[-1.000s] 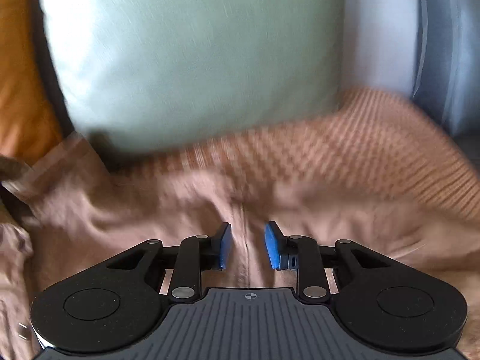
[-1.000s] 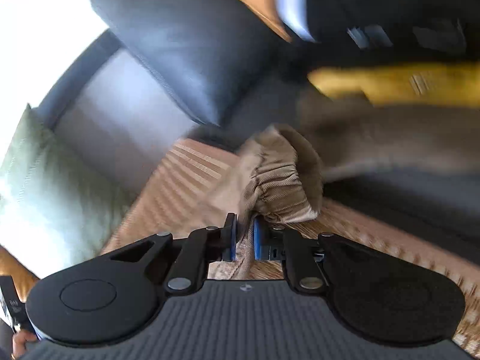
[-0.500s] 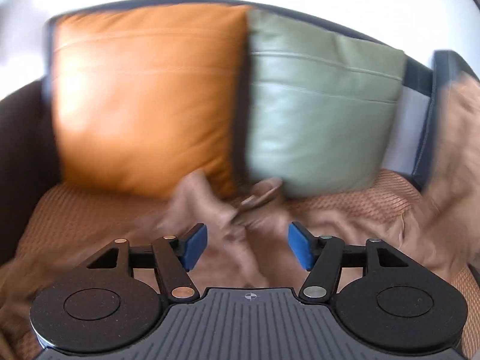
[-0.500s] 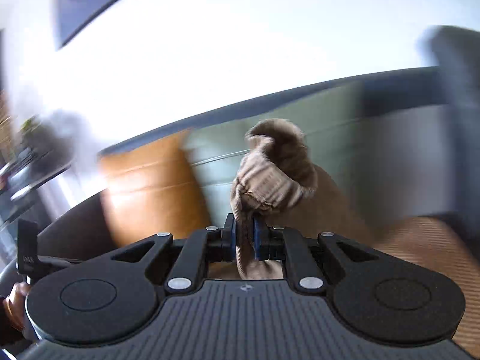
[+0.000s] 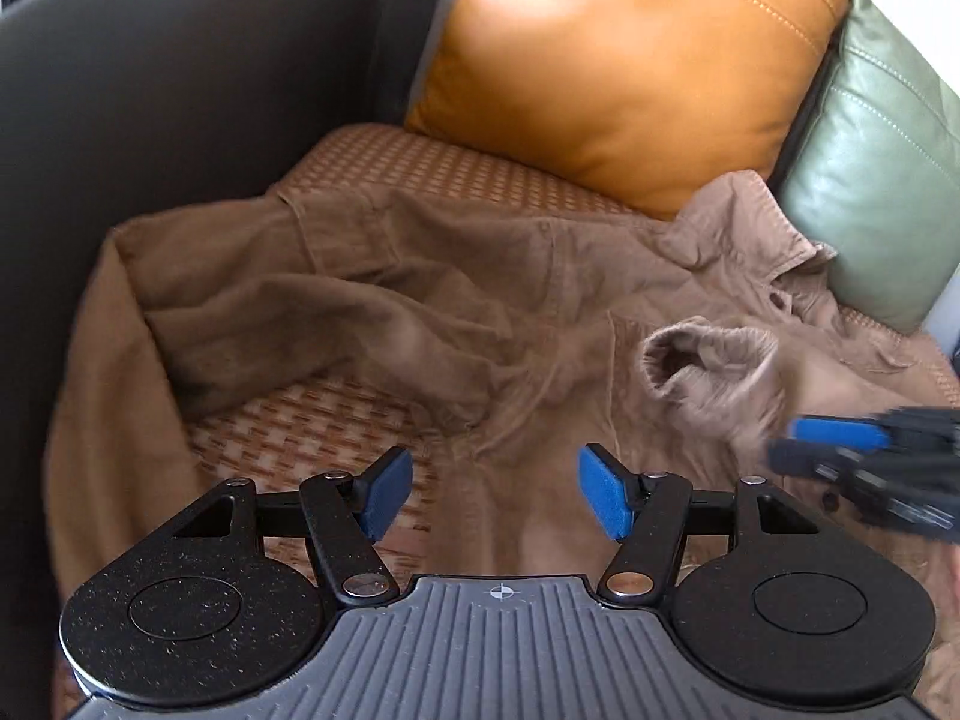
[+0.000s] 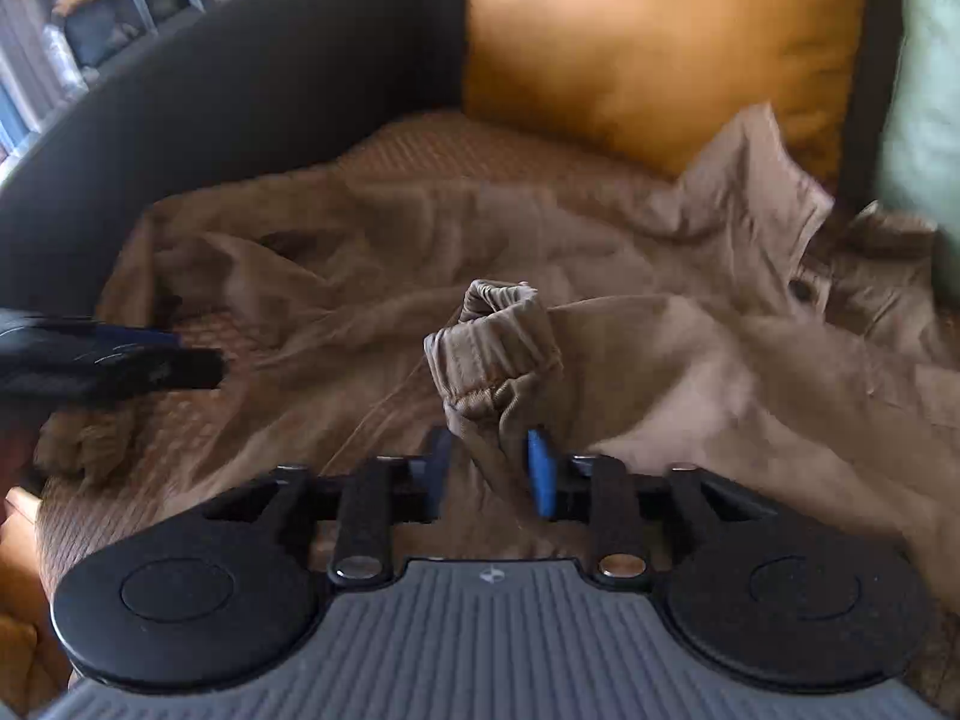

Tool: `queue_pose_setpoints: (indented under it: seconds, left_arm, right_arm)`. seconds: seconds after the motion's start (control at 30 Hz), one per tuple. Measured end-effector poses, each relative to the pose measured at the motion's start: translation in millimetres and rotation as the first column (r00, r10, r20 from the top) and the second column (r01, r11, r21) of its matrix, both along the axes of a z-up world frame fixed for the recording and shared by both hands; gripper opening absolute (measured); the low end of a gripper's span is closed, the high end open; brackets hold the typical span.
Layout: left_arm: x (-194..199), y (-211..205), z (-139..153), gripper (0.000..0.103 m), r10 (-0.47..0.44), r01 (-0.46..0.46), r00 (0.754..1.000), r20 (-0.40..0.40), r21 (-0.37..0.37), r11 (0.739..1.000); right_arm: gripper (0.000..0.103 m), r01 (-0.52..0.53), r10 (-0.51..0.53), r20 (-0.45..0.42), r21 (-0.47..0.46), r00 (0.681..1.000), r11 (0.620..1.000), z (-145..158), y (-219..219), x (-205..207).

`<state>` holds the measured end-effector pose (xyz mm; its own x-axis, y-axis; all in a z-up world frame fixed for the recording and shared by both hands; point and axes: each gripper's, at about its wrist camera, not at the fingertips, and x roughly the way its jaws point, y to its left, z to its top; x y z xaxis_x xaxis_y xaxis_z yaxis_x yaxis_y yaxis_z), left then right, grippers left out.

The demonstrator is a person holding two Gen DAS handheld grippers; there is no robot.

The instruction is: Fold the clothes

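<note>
The right gripper (image 6: 489, 468), jaws opening around the jacket's ribbed cuff (image 6: 495, 348) at frame centre, is nearer it than the wide, empty left gripper (image 5: 495, 492), where the cuff lies upper right.

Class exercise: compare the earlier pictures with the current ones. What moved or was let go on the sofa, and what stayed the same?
The right gripper carried the sleeve cuff across to lie over the brown jacket, and its jaws, clamped a second ago, are now opening with cloth still between them. The left gripper opened wider and swung toward the dark armrest, holding nothing. The orange cushion and green cushion stayed put.
</note>
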<state>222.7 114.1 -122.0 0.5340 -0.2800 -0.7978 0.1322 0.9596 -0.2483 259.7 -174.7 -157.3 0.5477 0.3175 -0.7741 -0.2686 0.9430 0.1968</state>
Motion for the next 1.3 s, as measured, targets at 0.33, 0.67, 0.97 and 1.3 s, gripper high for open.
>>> queue_pose_setpoints:
  seconds: [0.33, 0.67, 0.97, 1.3]
  left_arm:
    - [37, -94, -13, 0.088, -0.036, 0.026, 0.993, -0.117, -0.085, 0.996]
    - [42, -110, -9, 0.009, 0.053, -0.054, 0.998, -0.017, -0.072, 0.996]
    - [56, -94, -34, 0.006, 0.129, -0.129, 0.992, 0.005, 0.033, 0.991]
    - [52, -87, -35, 0.009, 0.120, -0.119, 0.992, 0.032, -0.027, 0.993]
  right_arm:
    - [0.067, 0.215, -0.221, 0.069, 0.094, 0.973, 0.972, 40, -136, -78]
    - [0.067, 0.383, -0.393, 0.023, 0.168, 0.919, 0.908, 5, -207, -107]
    - [0.067, 0.548, -0.552, -0.098, 0.345, 0.828, 0.762, -17, -246, -102]
    - [0.009, 0.741, -0.687, -0.334, 0.494, 0.645, 0.455, -66, -295, -100]
